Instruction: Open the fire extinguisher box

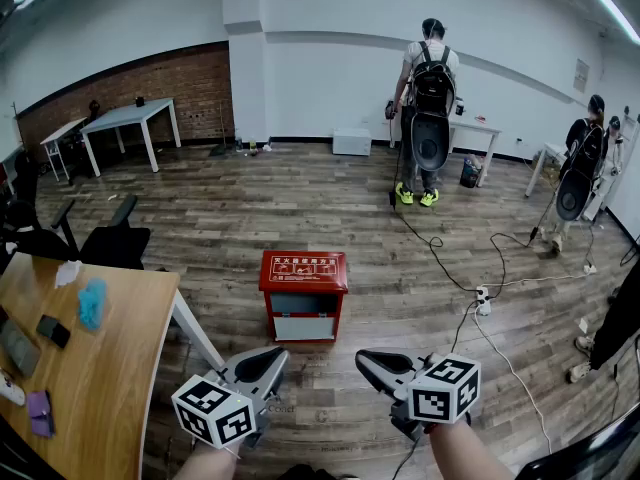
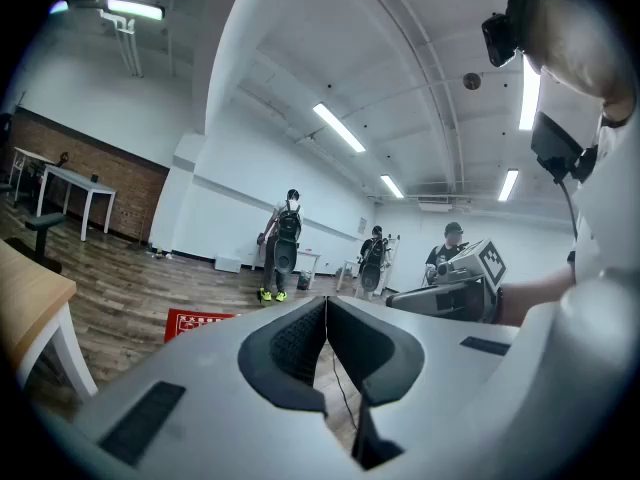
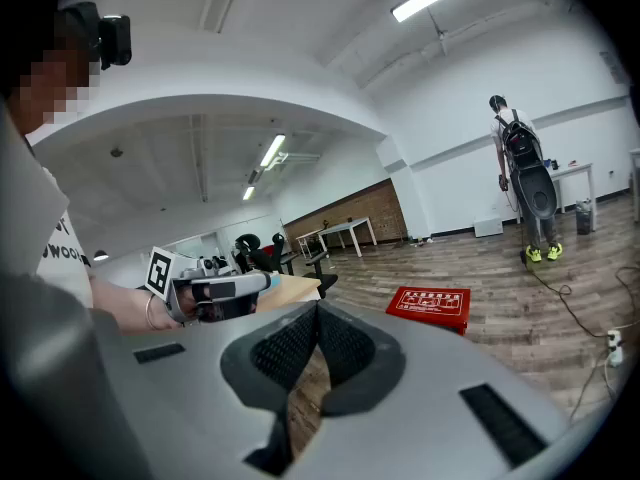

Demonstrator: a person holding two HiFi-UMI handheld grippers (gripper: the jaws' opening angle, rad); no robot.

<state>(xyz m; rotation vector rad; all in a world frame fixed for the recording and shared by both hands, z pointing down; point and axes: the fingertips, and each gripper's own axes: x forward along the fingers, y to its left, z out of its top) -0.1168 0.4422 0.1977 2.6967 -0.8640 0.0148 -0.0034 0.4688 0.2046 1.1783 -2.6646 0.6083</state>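
The red fire extinguisher box (image 1: 303, 293) stands on the wooden floor ahead of me, its lid down and a grey panel on its front. Both grippers hover near the bottom of the head view, short of the box and not touching it. My left gripper (image 1: 278, 354) is shut with nothing between its jaws; its own view shows the pads meeting (image 2: 326, 300) and the box (image 2: 200, 321) low to the left. My right gripper (image 1: 362, 358) is also shut and empty (image 3: 317, 308), with the box (image 3: 430, 305) ahead to the right.
A wooden table (image 1: 120, 348) with a phone and a blue cloth stands close on my left, black chairs (image 1: 112, 240) behind it. Cables and a power strip (image 1: 482, 298) lie on the floor to the right. Two people with backpacks (image 1: 430, 108) (image 1: 585, 168) stand at the back.
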